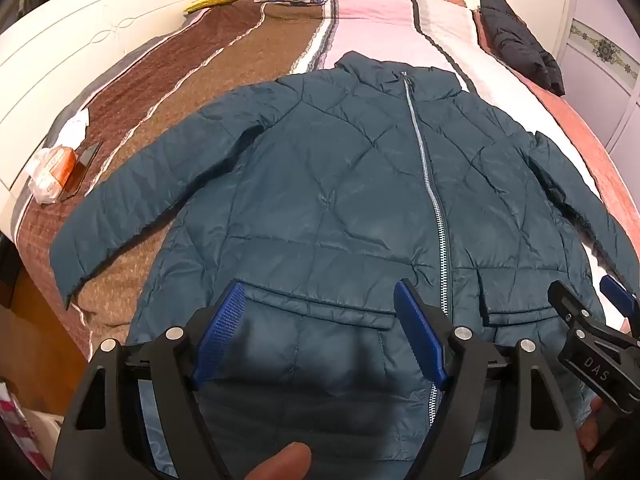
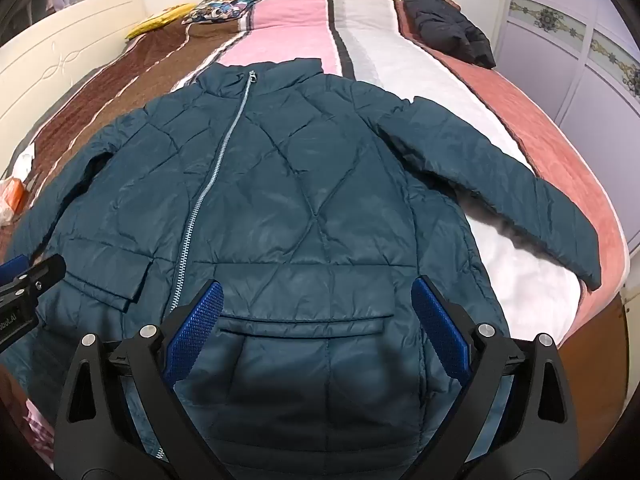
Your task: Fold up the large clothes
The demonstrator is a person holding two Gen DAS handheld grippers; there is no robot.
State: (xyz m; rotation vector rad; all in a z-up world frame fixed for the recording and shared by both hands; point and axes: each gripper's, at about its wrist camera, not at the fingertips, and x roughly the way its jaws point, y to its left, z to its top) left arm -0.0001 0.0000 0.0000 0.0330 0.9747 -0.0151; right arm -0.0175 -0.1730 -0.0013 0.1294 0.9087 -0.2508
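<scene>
I see the teal jacket [image 1: 320, 184] spread face-up on the bed [image 2: 560, 152], zipped, sleeves out, ready for a first fold. My left tool [image 1: 320, 336] and right tool [image 2: 320, 332] hover side by side over its hem, jaws wide apart, gripping nothing.

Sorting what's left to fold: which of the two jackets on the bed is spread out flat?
The teal jacket, zipped, sleeves out, right before both grippers. The black jacket lies bunched at the far edge.

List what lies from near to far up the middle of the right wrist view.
Right tool → pocket flap → teal jacket chest → collar → pink stripe of the bedspread.
</scene>
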